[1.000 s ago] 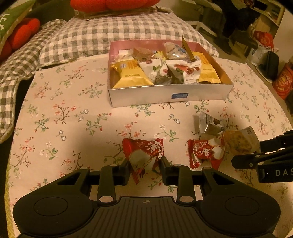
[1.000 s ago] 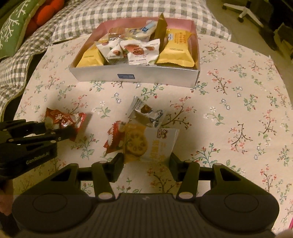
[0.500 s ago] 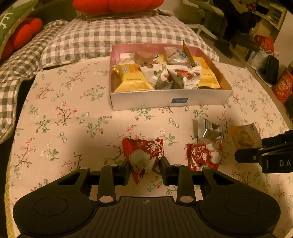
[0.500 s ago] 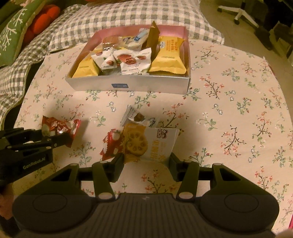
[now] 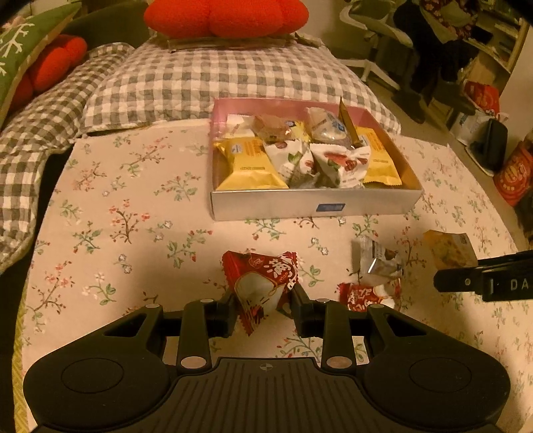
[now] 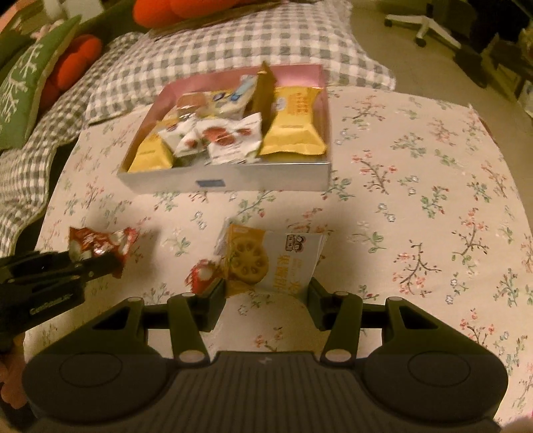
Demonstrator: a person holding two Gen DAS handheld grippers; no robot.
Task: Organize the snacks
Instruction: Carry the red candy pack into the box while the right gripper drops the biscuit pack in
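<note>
My left gripper [image 5: 265, 304] is shut on a red snack packet [image 5: 263, 283], held just above the floral tablecloth. In the right wrist view the same gripper [image 6: 106, 264] grips that red packet [image 6: 100, 241] at the left. My right gripper [image 6: 265, 293] is shut on a yellow-and-white lotus-chip packet [image 6: 269, 259]. From the left wrist view it [image 5: 443, 283] reaches in from the right with the packet [image 5: 449, 248]. A second red packet [image 5: 366, 296] and a silver packet [image 5: 376, 263] lie on the cloth between the grippers. The silver box [image 5: 313, 205] behind them holds several yellow and white packets.
Grey checked cushions [image 5: 216, 76] press against the table's far edge, with red cushions [image 5: 226, 16] and a green one [image 6: 20, 90] beyond. An office chair [image 6: 426, 20] and bags [image 5: 513, 173] stand on the floor to the right. The table's edge curves away at the right.
Both grips hold. The lotus-chip packet has lifted away from the loose red packet and now hides the silver one in the right wrist view. Both views have tipped slightly.
</note>
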